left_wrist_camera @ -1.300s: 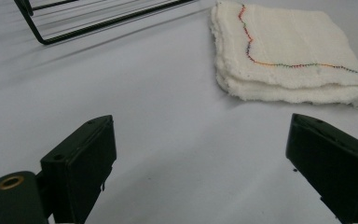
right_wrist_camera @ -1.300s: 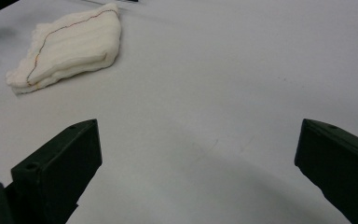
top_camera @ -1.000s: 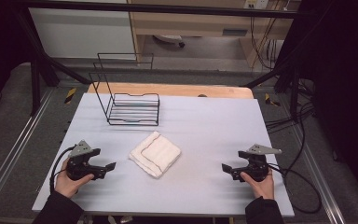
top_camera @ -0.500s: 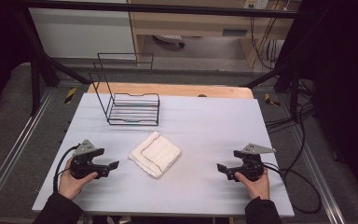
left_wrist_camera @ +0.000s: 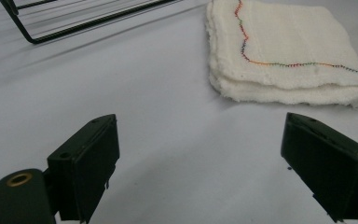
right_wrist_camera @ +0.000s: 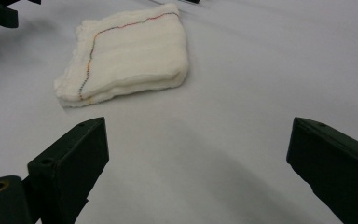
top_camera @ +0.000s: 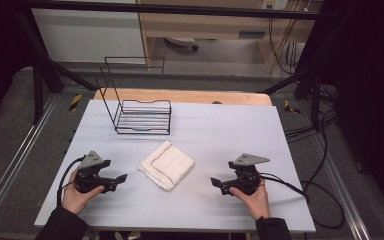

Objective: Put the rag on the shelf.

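- The left gripper (top_camera: 121,177) is sitting low over the white table (top_camera: 220,125) near its front left, held in the person's left hand (top_camera: 77,196), and pointing right toward the towel.
- Its jaws are standing wide apart with nothing between them; in the left gripper view only bare table is lying in the gap (left_wrist_camera: 200,172).
- A black wire rack (top_camera: 142,117) is standing toward the back left of the table, well apart from both grippers.
- The folded white towel (top_camera: 166,164) is lying flat near the middle of the table, between the two grippers and touching neither; a coloured stitched line is running across its top.
- The right gripper (top_camera: 213,182) is resting near the front right, held in the right hand (top_camera: 252,199), pointing left at the towel.
- Its jaws are also gaping wide and gripping nothing (right_wrist_camera: 196,172).
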A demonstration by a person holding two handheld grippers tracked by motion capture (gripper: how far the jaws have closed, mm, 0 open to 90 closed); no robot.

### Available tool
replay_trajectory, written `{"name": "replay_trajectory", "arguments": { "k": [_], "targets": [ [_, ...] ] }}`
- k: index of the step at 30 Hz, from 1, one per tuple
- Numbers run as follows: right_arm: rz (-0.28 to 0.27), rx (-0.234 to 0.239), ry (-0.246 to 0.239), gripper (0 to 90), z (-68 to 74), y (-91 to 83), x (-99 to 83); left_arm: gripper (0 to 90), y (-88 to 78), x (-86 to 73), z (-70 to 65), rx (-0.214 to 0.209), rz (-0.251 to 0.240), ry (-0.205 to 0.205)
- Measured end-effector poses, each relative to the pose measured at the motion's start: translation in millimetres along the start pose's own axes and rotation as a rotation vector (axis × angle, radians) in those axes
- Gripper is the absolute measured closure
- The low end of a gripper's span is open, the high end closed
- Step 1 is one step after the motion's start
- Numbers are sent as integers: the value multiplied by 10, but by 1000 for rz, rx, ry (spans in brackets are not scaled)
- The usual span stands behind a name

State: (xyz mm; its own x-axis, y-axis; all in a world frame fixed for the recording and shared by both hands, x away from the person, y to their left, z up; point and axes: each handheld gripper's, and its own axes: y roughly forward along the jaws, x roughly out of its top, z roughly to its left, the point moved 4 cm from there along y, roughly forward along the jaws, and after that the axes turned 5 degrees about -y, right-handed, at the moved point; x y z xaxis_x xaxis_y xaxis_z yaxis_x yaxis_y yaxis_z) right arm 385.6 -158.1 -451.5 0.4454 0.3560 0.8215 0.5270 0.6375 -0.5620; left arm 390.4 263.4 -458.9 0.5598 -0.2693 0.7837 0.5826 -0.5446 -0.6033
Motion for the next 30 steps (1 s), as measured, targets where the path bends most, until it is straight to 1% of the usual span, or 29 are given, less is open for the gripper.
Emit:
{"name": "replay_trajectory", "arguments": {
  "k": [3, 10, 12, 13, 17, 18, 22, 25, 27, 30],
  "targets": [
    [5, 2, -3, 76, 108, 75, 64, 111, -8, -2, 6, 3, -4, -4],
    [13, 9, -46, 92, 348, 256, 210, 105, -13, -10, 24, 7, -1, -4],
    [19, 15, -56, 98, 421, 323, 247, 104, -13, -13, 26, 8, 0, -5],
    [27, 21, -53, 101, 463, 356, 260, 103, -14, -13, 28, 8, 0, -6],
    [49, 37, -99, 133, 612, 494, 312, 103, -20, -13, 31, 9, -4, -9],
    [55, 48, -97, 143, 648, 525, 322, 103, -23, -14, 32, 9, -5, -10],
    [75, 69, -105, 213, 767, 647, 349, 104, -23, -18, 38, 11, -4, -13],
    [74, 74, -120, 281, 840, 721, 375, 105, -24, -19, 41, 11, -3, -15],
    [82, 74, -141, 324, 889, 761, 396, 107, -26, -22, 45, 10, 0, -13],
    [87, 93, -149, 391, 962, 824, 419, 107, -25, -24, 46, 10, 1, -14]
  ]
}}
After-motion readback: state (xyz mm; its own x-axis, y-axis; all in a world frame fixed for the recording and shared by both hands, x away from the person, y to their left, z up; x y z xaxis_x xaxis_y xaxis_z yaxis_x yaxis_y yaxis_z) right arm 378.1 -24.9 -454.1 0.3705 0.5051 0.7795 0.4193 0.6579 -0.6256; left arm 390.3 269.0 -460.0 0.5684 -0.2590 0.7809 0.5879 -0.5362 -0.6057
